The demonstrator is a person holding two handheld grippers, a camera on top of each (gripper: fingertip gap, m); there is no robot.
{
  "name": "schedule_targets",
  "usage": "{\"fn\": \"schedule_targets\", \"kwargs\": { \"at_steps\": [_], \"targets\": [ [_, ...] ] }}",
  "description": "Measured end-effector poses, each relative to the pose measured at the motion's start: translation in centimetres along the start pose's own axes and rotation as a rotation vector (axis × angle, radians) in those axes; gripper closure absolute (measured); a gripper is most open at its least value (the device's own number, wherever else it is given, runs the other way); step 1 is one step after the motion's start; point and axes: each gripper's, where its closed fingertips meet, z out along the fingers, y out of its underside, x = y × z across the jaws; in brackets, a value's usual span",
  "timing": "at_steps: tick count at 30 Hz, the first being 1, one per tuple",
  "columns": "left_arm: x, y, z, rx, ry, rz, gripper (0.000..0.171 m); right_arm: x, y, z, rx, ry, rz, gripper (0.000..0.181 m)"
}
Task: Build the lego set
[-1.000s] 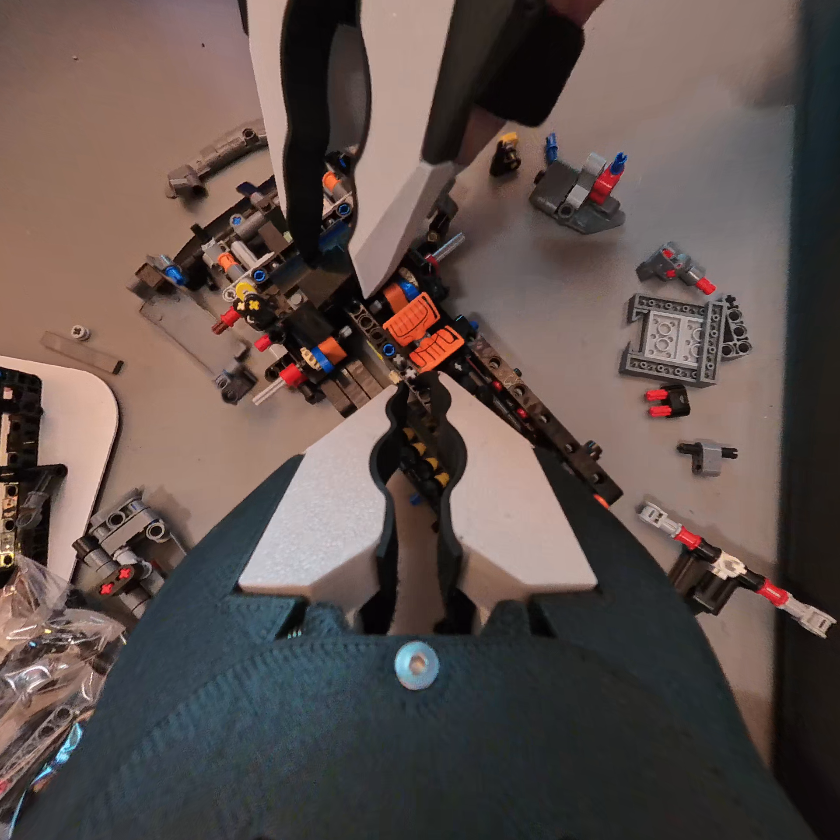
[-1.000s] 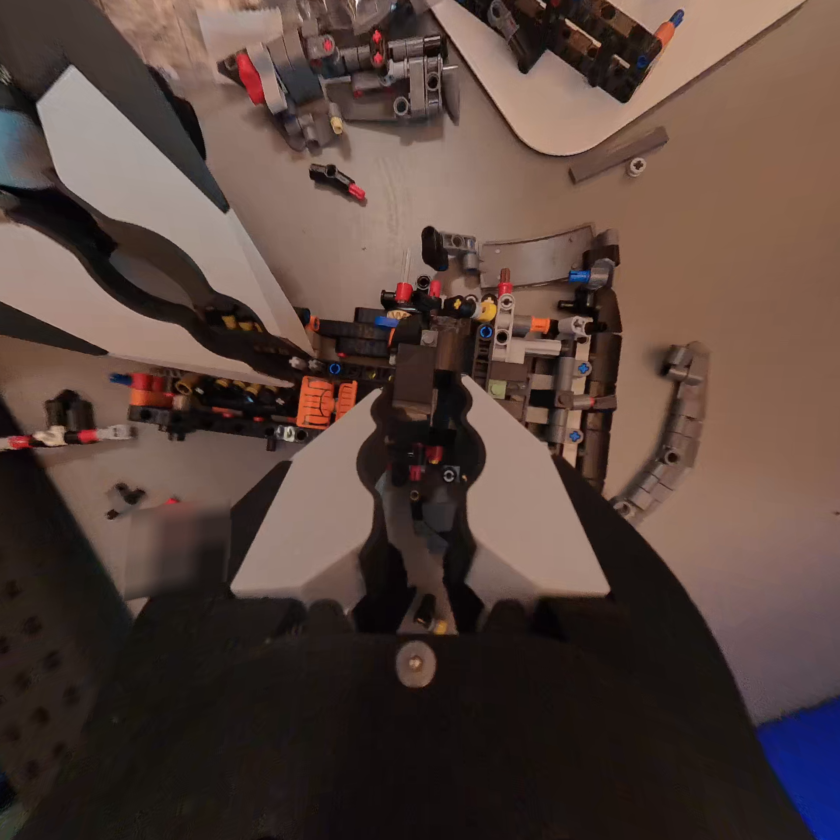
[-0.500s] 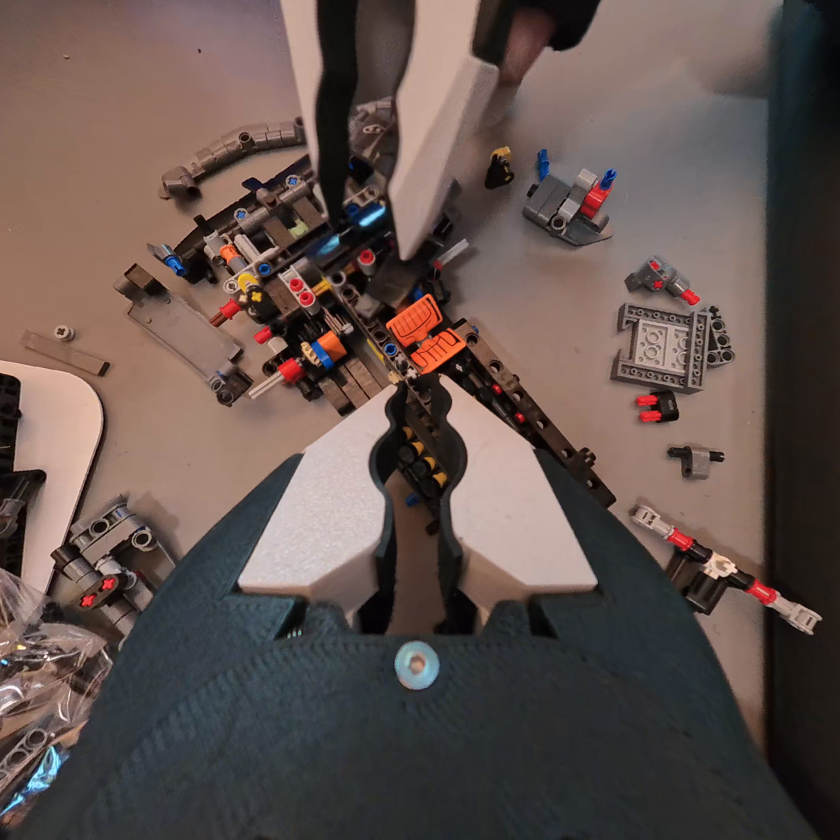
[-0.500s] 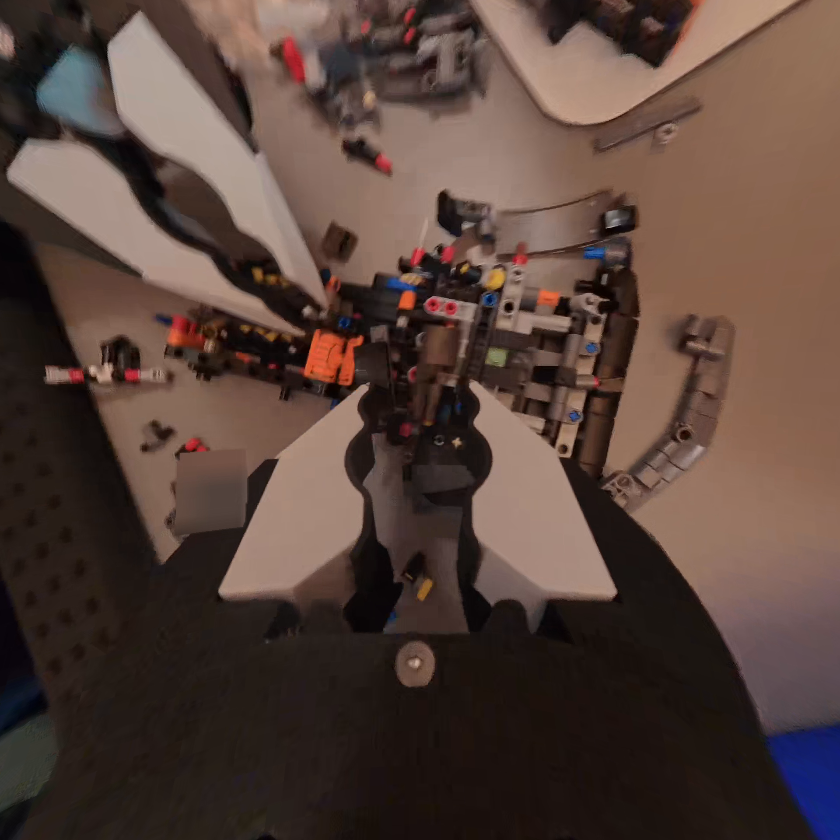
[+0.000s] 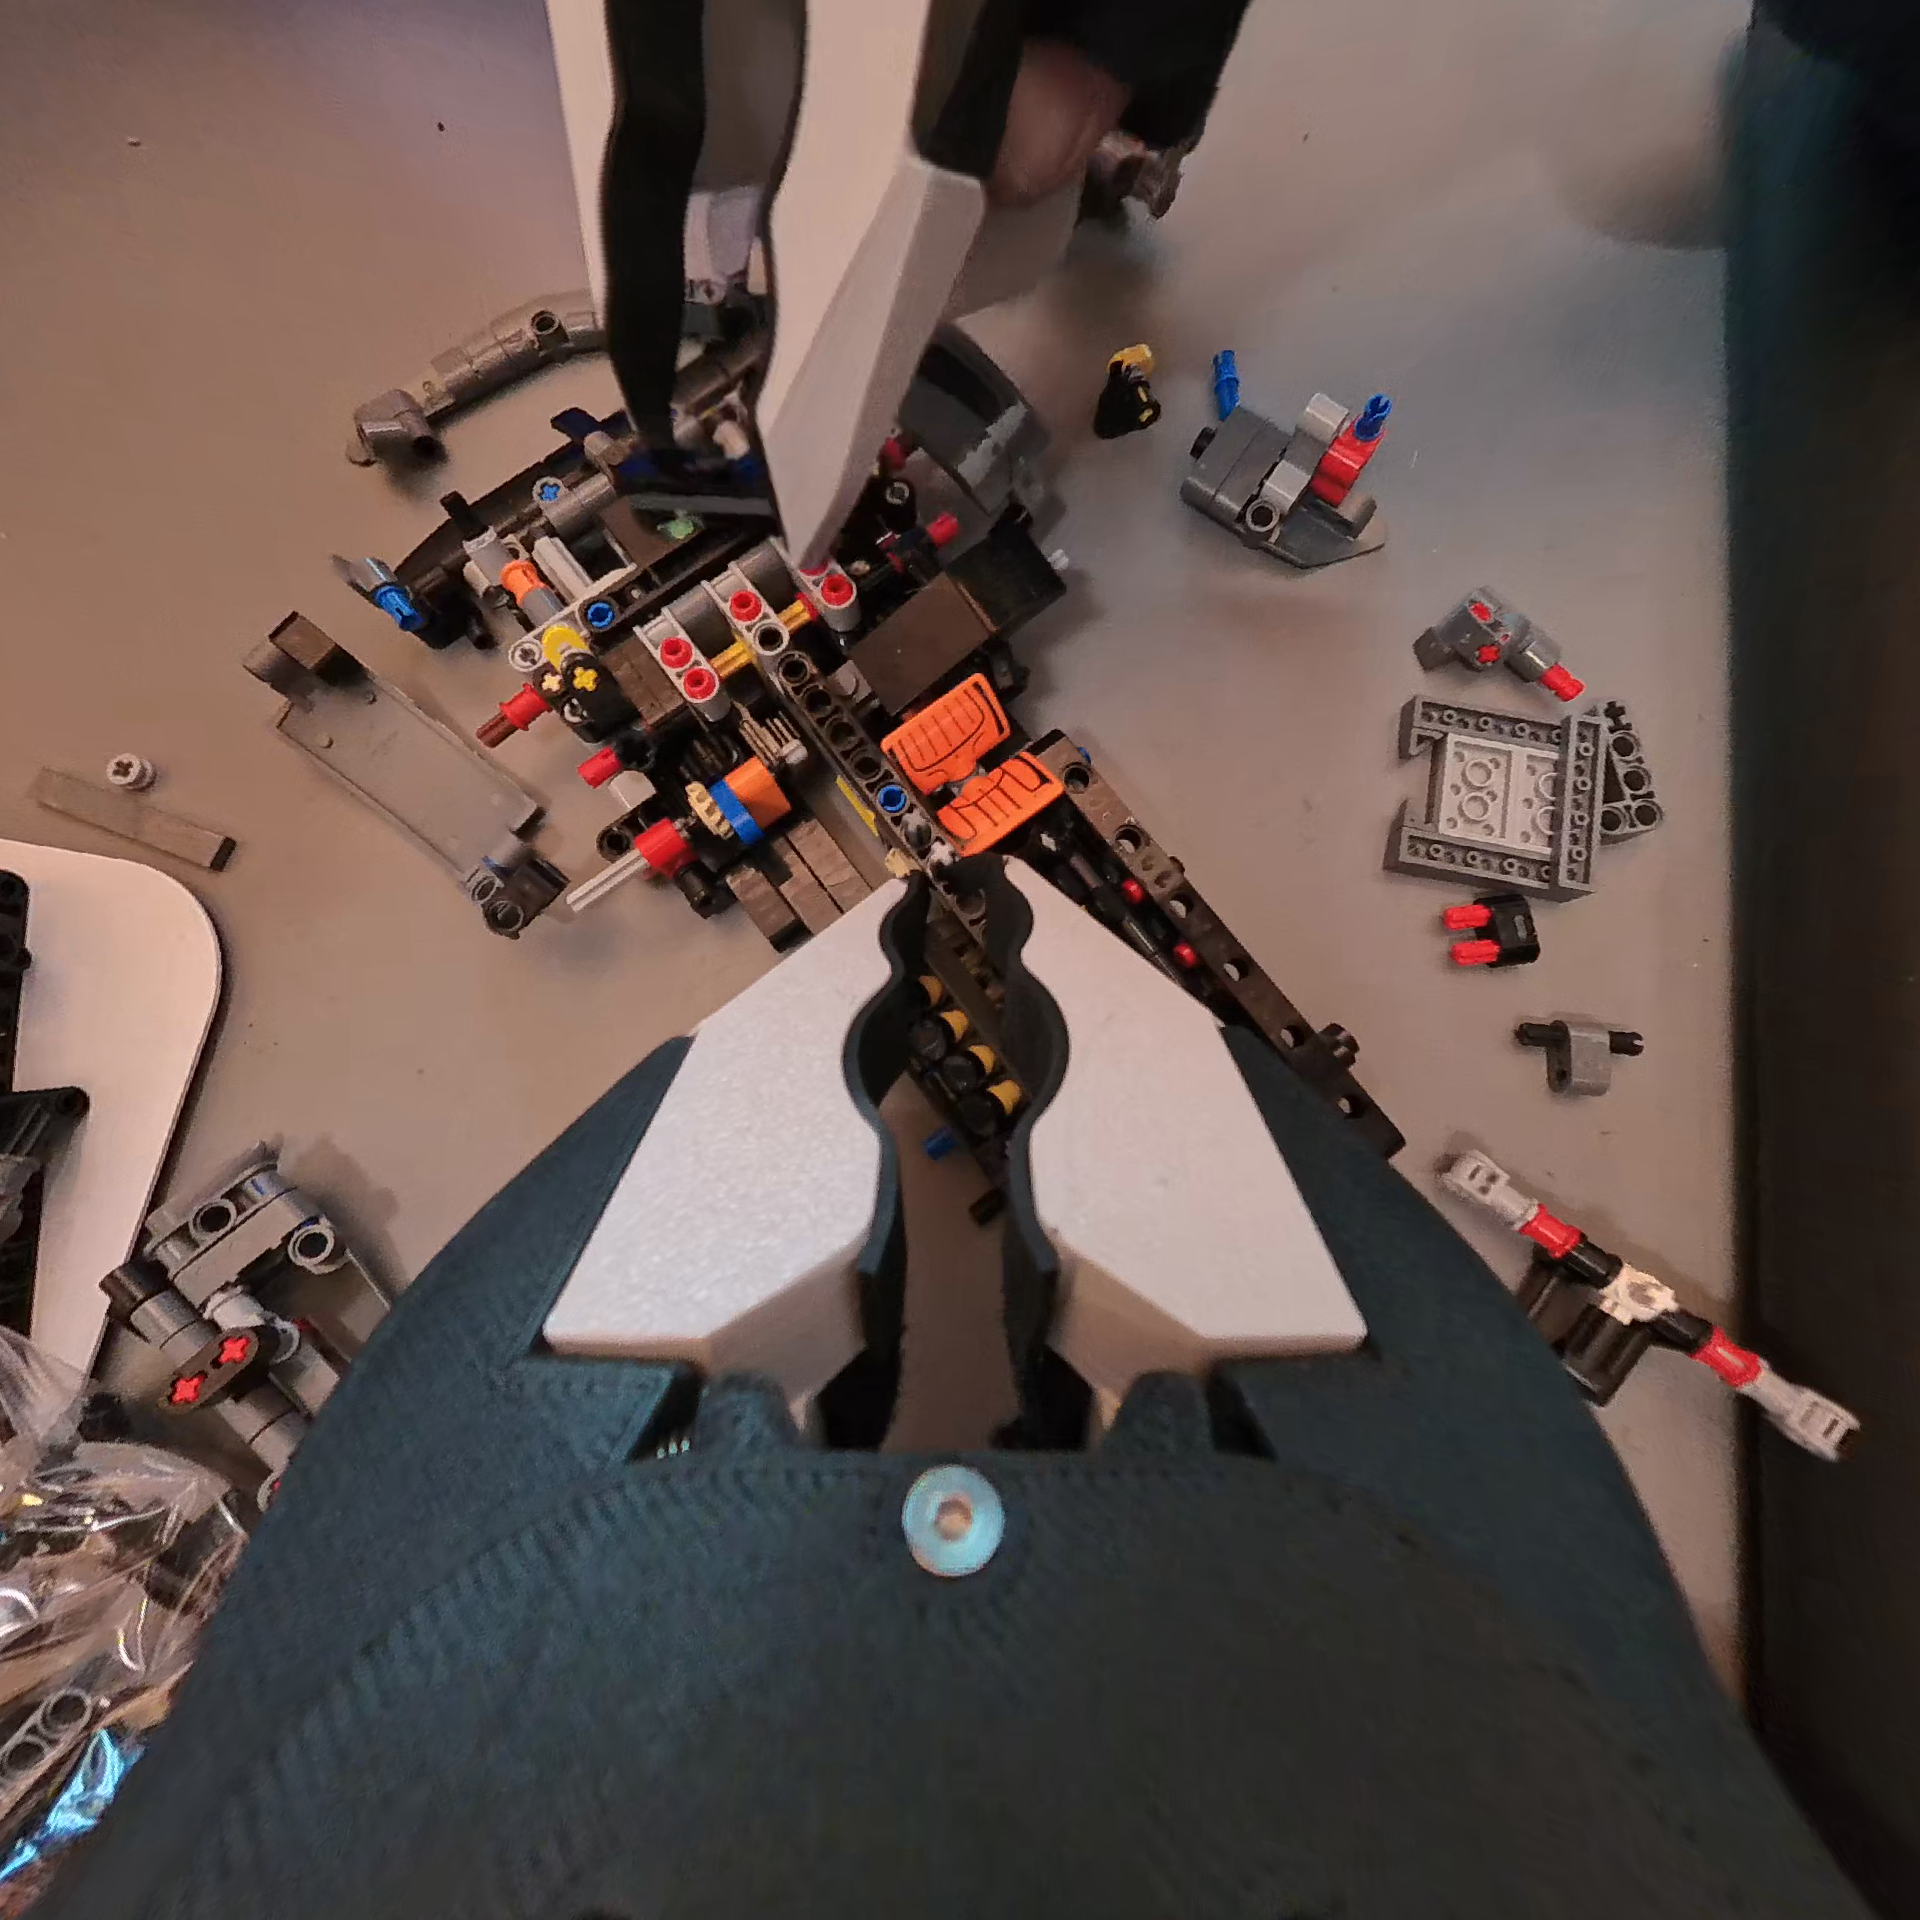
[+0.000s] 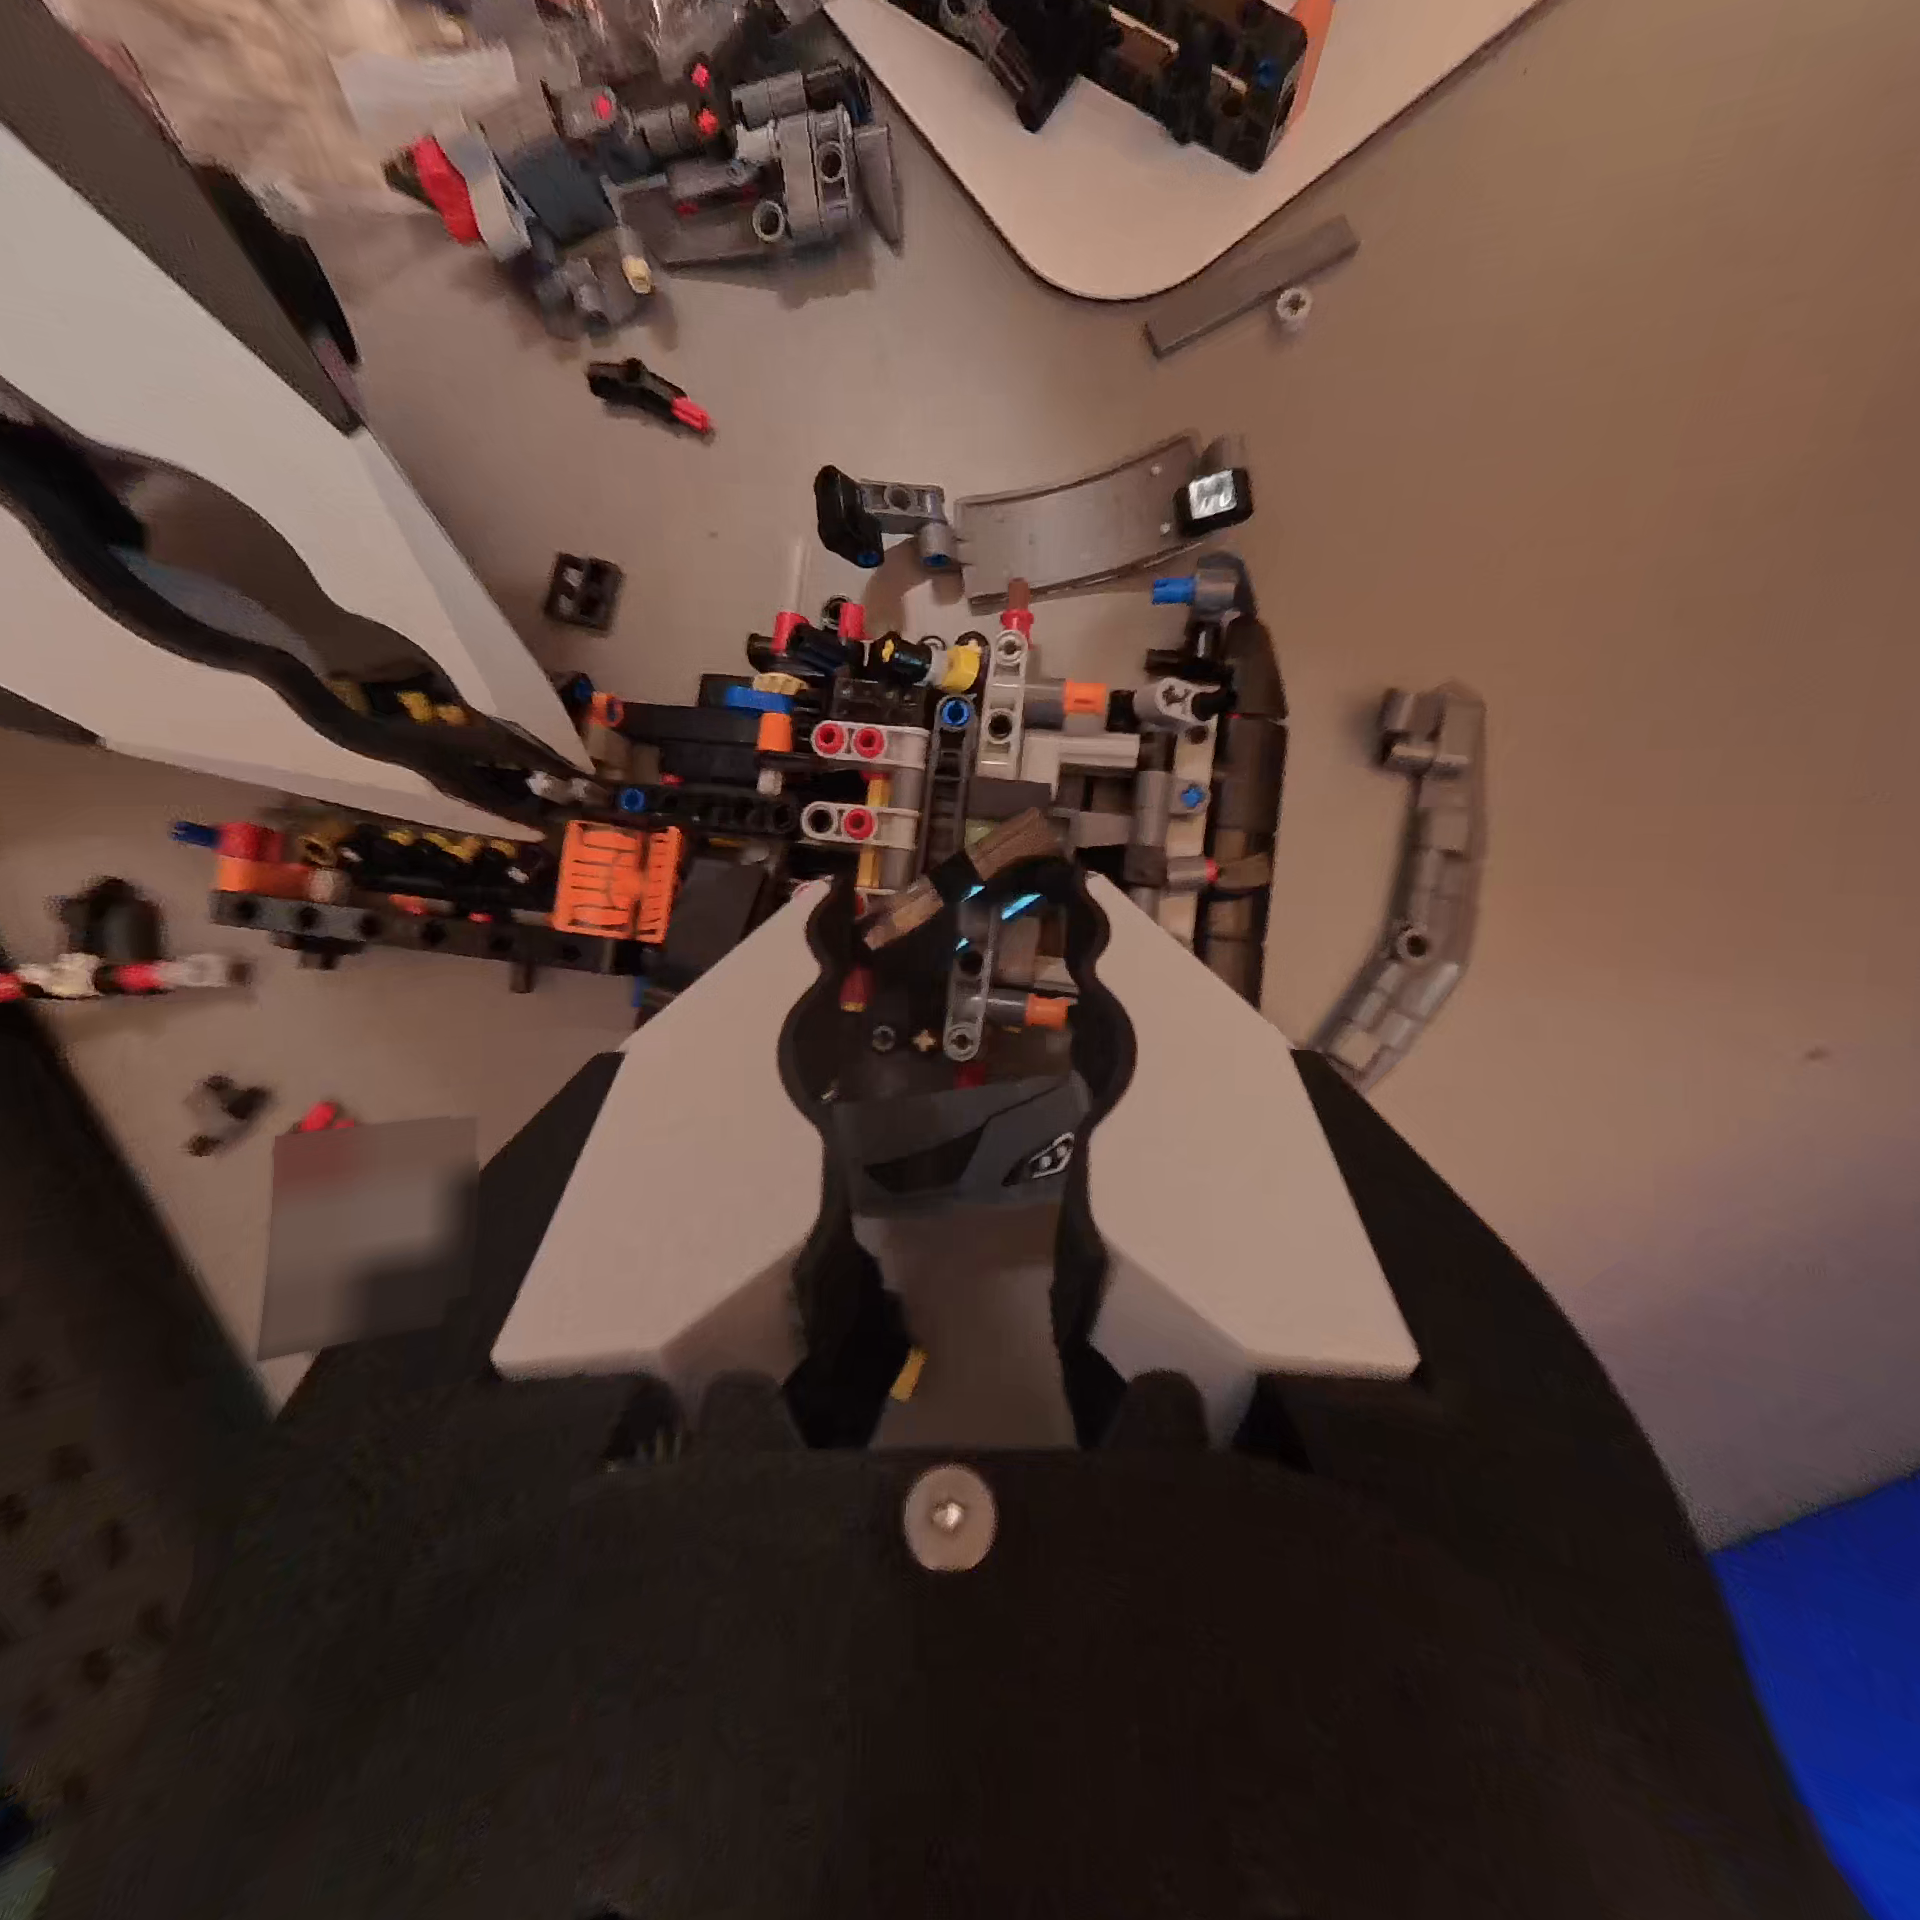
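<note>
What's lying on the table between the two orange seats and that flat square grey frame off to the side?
Nothing. In the left wrist view, bare table separates the orange seats from the grey frame.

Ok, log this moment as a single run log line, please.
left gripper: shut on black beam frame | right gripper: shut on dark sub-assembly, above main build | orange seats fitted | table: loose parts

- Left gripper [image 5: 956, 883]: dark teal ribbed printed body, pale grey wedge fingers [image 5: 790, 1122], black wavy pads, silver screw.
- Right gripper [image 6: 951, 904]: black body, same grey fingers.
</note>
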Motion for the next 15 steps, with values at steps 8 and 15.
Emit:
{"fn": "schedule_targets", "kwargs": {
  "at_steps": [8,15],
  "targets": [
    [0.0,0.0,0.0,-0.001,0.005,-0.002,0.163,-0.1,1.1,-1.1,-0.036,-0.002,-0.014,0.163],
    [0.1,0.1,-0.1,-0.007,0.007,0.002,0.163,-1.1,1.4,-2.1,-0.03,-0.069,-0.053,0.165]
  ]
}}
